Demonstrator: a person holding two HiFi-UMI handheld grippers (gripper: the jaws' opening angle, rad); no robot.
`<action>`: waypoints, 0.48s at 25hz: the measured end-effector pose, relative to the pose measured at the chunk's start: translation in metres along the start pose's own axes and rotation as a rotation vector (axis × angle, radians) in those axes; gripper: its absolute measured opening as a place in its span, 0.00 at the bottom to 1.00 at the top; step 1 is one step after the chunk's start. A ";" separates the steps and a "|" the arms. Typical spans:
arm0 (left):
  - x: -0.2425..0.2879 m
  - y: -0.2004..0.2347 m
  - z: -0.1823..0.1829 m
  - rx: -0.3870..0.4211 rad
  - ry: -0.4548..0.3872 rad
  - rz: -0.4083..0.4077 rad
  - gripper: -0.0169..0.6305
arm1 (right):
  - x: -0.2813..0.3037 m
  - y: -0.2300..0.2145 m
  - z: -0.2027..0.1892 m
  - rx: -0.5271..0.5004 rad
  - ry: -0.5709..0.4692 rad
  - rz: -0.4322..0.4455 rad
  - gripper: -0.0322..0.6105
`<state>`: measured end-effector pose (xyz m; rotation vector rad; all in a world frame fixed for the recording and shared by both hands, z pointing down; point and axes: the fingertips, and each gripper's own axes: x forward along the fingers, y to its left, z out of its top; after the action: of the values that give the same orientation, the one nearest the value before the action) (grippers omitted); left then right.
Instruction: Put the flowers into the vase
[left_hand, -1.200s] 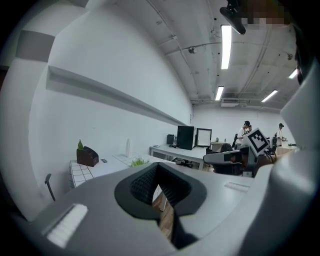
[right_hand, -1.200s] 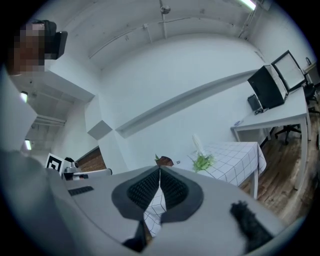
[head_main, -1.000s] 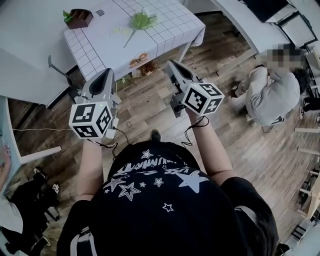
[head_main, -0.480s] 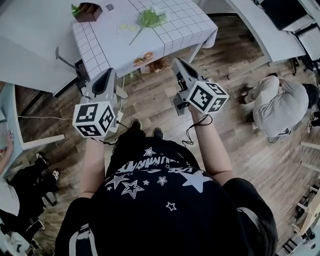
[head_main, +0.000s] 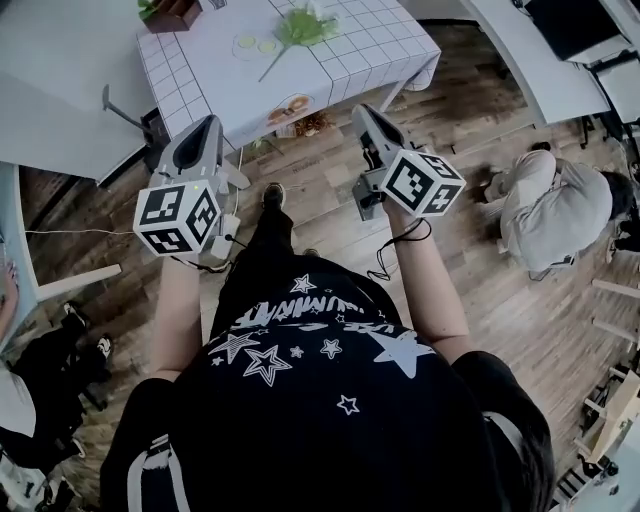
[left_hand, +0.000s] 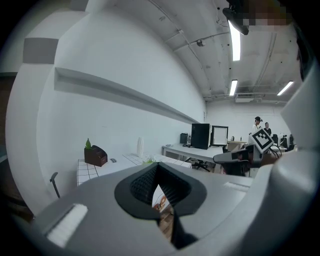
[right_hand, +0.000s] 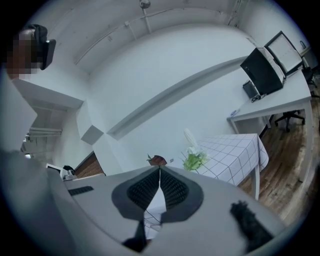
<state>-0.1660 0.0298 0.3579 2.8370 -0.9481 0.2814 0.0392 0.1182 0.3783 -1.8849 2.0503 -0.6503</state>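
Note:
A bunch of green-leaved flowers (head_main: 303, 26) lies on the checked tablecloth (head_main: 345, 55) at the top of the head view, its stem pointing toward the table's near-left. In the right gripper view the flowers (right_hand: 194, 160) lie in front of a tall white vase (right_hand: 189, 137); the left gripper view shows the vase (left_hand: 140, 148) upright on the table. My left gripper (head_main: 209, 124) and right gripper (head_main: 360, 110) are both held out over the wooden floor, short of the table's near edge. Each is shut and holds nothing, as the left gripper (left_hand: 157, 166) and right gripper (right_hand: 160, 170) views confirm.
A brown box with a green plant (head_main: 170, 12) stands at the table's far-left corner. Small round discs (head_main: 256, 45) lie left of the flowers. Things sit under the table (head_main: 298, 122). A chair (head_main: 128, 112) stands left; a person crouches at right (head_main: 555, 205) by a white desk (head_main: 530, 60).
The person has stepped toward the checked table, so both grippers are nearer its edge. The jaws of both stay shut.

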 end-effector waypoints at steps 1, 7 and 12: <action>0.005 0.004 0.000 0.000 0.000 -0.006 0.04 | 0.005 -0.002 0.001 -0.007 0.005 -0.007 0.07; 0.045 0.038 0.013 0.002 -0.014 -0.038 0.04 | 0.049 -0.018 0.021 -0.039 -0.007 -0.056 0.07; 0.086 0.077 0.020 -0.013 -0.008 -0.036 0.04 | 0.098 -0.028 0.020 -0.040 0.026 -0.066 0.07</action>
<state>-0.1430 -0.0847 0.3626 2.8421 -0.8962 0.2591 0.0623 0.0176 0.3845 -1.9837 2.0397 -0.6580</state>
